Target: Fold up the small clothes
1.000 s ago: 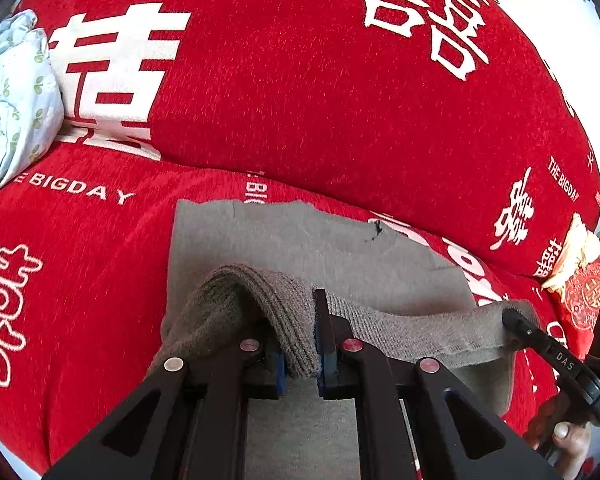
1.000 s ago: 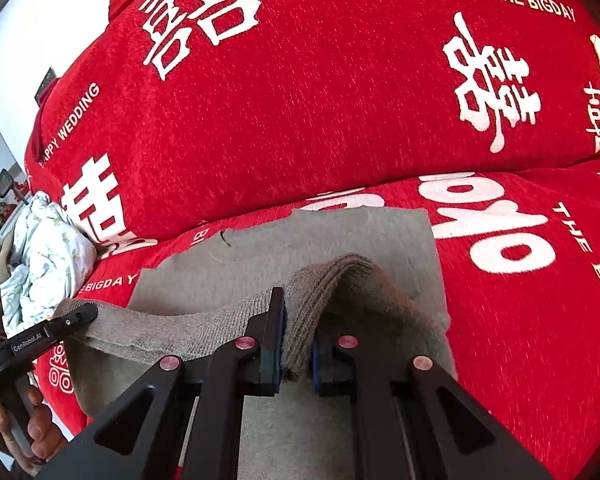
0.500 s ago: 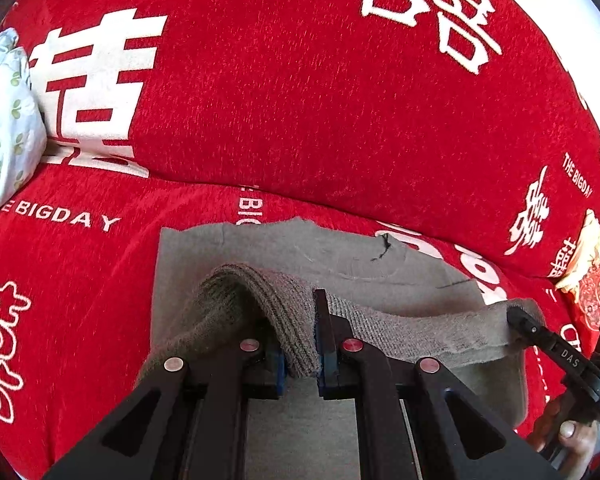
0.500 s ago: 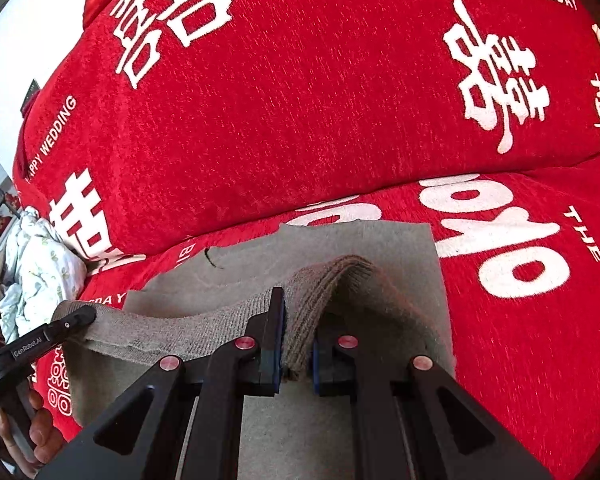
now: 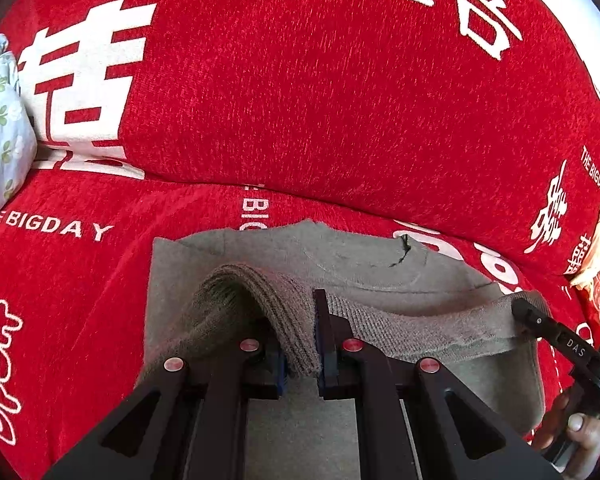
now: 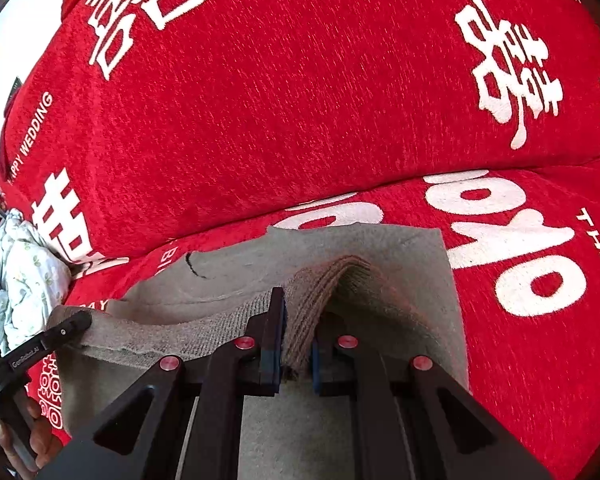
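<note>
Garment hem (image 5: 296, 332) farther forward, gripper-pinched (image 5: 300, 344).

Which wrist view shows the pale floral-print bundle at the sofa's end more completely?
The right wrist view: the pale floral-print fabric bundle shows its crumpled folds beside the red sofa cover, above the left gripper. The left wrist view shows only part of it, cut off by the picture's left edge.
</note>
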Tool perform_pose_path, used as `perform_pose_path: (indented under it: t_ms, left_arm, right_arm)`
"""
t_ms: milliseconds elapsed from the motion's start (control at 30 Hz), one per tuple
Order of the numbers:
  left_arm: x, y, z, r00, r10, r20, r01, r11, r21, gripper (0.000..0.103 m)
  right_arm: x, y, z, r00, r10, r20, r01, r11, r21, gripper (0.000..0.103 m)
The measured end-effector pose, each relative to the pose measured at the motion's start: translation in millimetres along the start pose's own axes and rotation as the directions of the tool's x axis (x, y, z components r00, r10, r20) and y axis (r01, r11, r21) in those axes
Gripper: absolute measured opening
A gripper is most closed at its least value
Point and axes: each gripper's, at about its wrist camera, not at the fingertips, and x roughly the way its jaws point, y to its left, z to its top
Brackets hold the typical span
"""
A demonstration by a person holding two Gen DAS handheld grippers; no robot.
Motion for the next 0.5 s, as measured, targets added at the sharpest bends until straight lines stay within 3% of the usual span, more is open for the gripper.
perform_pose_path:
  t_ms: [500]
  left_arm:
    - [29.9, 1.2, 13.7, 0.999, 0.011, -0.034, -0.011, 1.000, 0.005, 0.011]
  right_arm:
    - [25.2, -5.0, 11.5, 1.000, -0.016, -0.016, 0.016, 1.000, 0.025, 0.011]
